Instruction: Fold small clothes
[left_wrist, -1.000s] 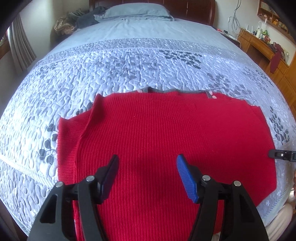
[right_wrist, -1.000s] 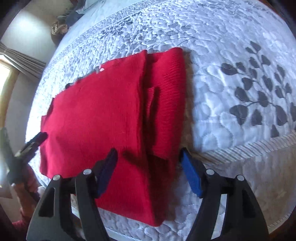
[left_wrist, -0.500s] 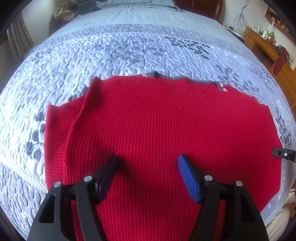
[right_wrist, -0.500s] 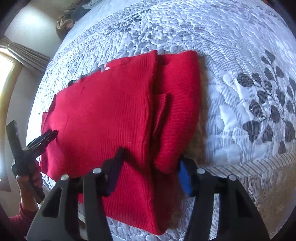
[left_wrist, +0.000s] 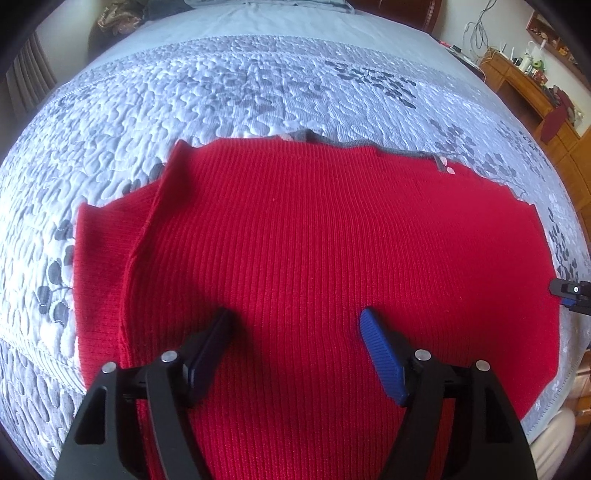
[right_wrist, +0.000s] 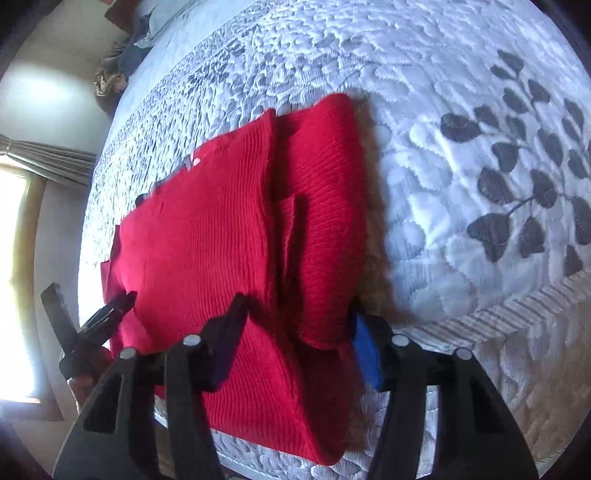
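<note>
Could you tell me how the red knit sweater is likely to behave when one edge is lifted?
The red sweater will probably drape limply, since its folded sleeve already sags in soft creases. Its ribbed knit looks grippy rather than slippery on the quilted bedspread.

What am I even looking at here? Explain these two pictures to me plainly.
No robot here: a person holds a two-fingered clamp tool in each hand, each with a wide-angle camera looking along its fingers.

The left tool's picture shows the left gripper open above a red knitted sweater, gripping nothing. The sweater lies flat on a grey quilted bedspread with a leaf pattern.

The right tool's picture looks at the same sweater from its other side, where a sleeve is folded in. The right gripper is open, its fingers either side of that folded edge, not closed on it. At the left edge, the other tool shows.

Nothing is held yet.
</note>
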